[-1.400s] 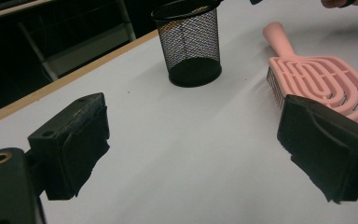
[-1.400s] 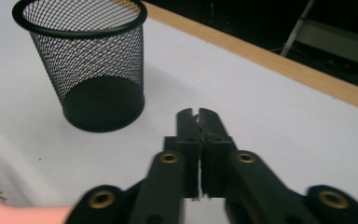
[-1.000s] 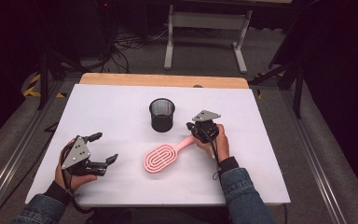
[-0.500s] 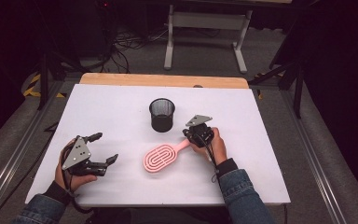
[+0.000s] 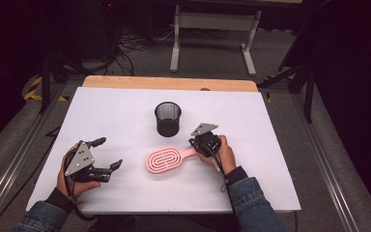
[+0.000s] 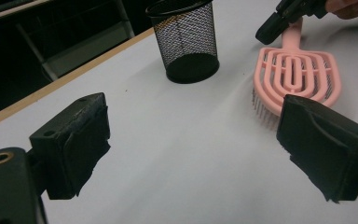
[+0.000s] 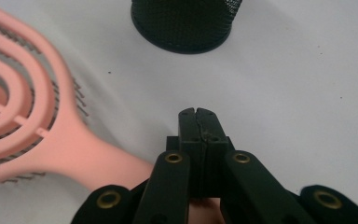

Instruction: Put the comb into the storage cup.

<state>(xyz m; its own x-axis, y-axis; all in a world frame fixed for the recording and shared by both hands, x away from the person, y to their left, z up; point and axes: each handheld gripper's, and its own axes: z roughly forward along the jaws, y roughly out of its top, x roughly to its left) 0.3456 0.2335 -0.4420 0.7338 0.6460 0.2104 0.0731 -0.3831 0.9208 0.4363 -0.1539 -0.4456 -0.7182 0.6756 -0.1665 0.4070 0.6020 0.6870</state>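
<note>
A pink vented hairbrush (image 5: 164, 161) (image 6: 298, 79) (image 7: 23, 126) lies flat on the white table, its handle pointing right. My right gripper (image 5: 194, 144) (image 7: 196, 114) (image 6: 263, 37) is shut, pads pressed together with nothing between the tips. It rests over the end of the brush handle, which runs under it. A black mesh cup (image 5: 167, 118) (image 6: 186, 42) (image 7: 182, 23) stands upright just beyond the brush. My left gripper (image 5: 110, 152) (image 6: 191, 154) is held at the front left, open wide and empty, pointing toward the brush and cup.
The white tabletop (image 5: 125, 106) has a wooden strip along its far edge. Dark floor, cables and a metal stand lie beyond it. Bare surface stretches left of the cup and along the front edge.
My right gripper has shifted a little toward the near left, onto the brush handle end. The left gripper has stayed put.
</note>
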